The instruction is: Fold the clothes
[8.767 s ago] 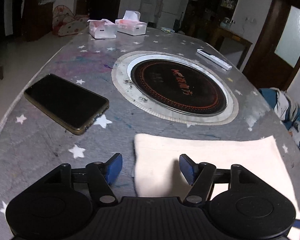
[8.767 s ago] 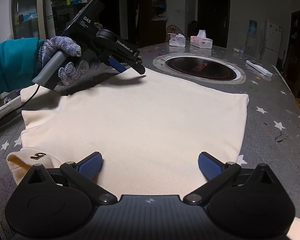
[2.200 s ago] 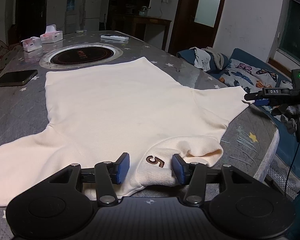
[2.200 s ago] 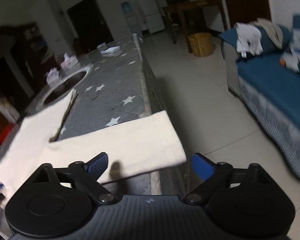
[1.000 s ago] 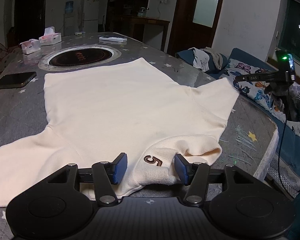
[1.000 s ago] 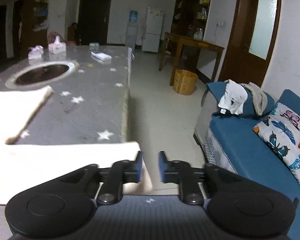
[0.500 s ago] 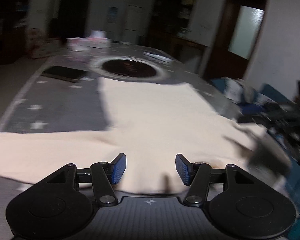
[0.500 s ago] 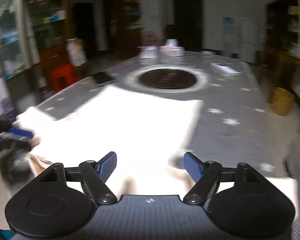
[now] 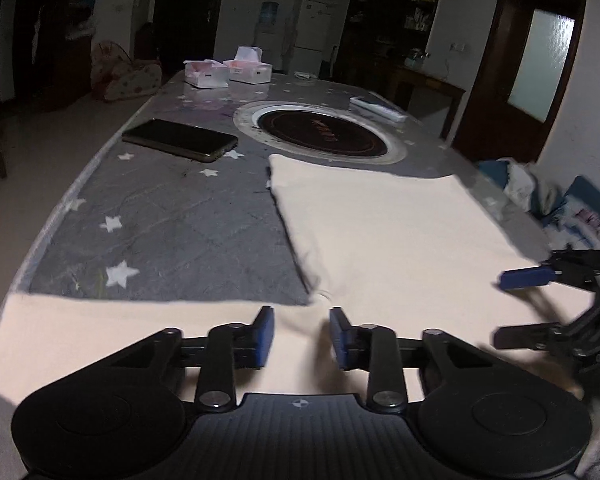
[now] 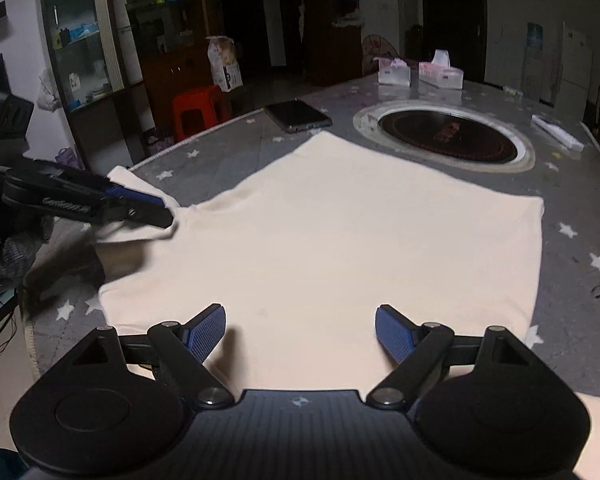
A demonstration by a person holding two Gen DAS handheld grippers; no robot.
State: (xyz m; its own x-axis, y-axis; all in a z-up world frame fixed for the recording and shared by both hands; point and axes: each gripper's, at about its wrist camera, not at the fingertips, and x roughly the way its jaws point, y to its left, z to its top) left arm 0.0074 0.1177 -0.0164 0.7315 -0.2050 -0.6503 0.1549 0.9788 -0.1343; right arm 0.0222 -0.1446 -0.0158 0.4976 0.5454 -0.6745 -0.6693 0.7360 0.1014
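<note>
Our left gripper [image 9: 301, 334], part-open, straddles the sleeve [image 9: 100, 332] running leftward; right gripper [image 10: 300, 330] hangs wide over the shirt [image 10: 340, 240].

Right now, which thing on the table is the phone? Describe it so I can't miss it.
On the star-print table, find the round black cooktop. Just left of it, beyond the shirt, lies the phone: the only flat, dark, glossy slab, unlike the white tissue boxes.
</note>
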